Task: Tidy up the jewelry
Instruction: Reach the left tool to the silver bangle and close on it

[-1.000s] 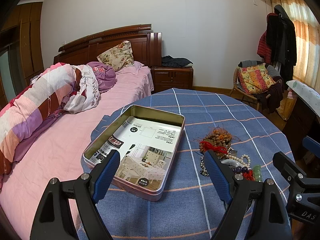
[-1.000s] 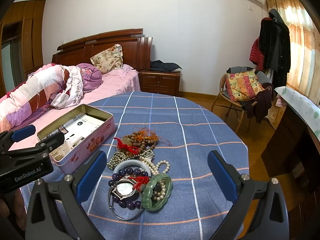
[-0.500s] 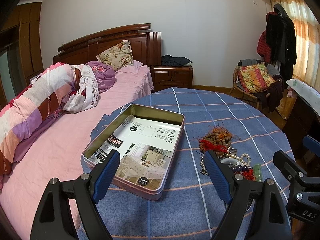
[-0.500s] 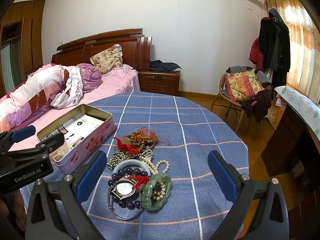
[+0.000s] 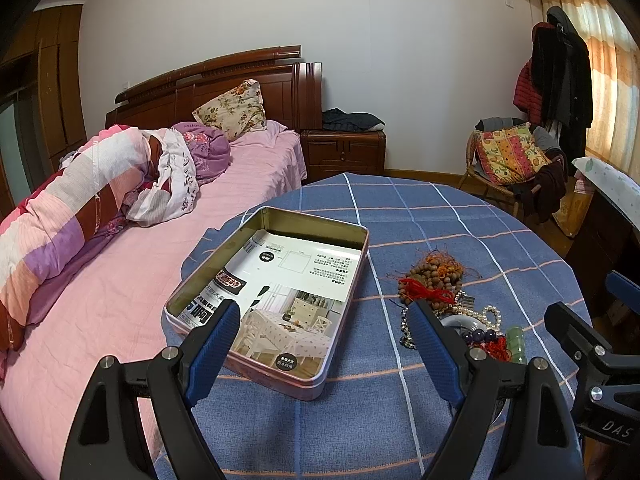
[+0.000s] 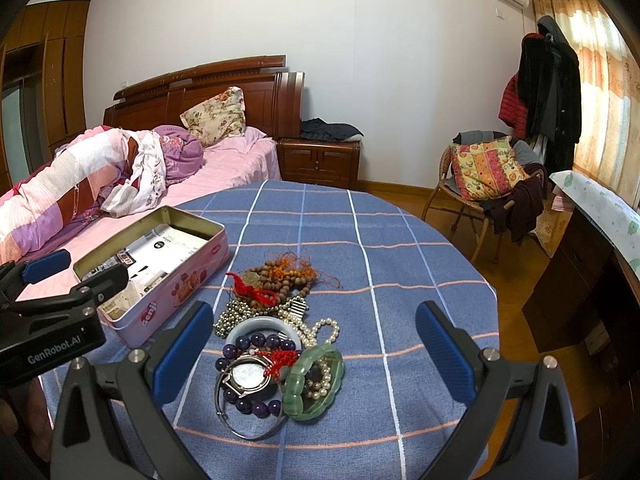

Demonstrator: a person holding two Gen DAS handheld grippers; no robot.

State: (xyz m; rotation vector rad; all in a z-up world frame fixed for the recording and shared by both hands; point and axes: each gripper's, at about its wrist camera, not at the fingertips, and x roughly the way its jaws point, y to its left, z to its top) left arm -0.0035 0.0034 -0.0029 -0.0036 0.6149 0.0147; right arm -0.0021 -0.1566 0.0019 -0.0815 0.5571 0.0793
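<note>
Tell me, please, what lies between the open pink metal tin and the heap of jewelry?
Only bare blue checked tablecloth separates the pink metal tin from the jewelry heap, as the left wrist view shows.

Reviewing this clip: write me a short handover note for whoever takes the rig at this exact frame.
Left gripper: open, empty, above the near end of the tin.
Right gripper: open, empty, over the jewelry pile.
Tin: lid off, holds only a printed paper sheet, left of the pile on the blue checked tablecloth.
Pile: wooden beads, pearls, purple beads, watch, green bangle, tangled.
Done: nothing in the tin yet.
Left: move every piece into it.
</note>
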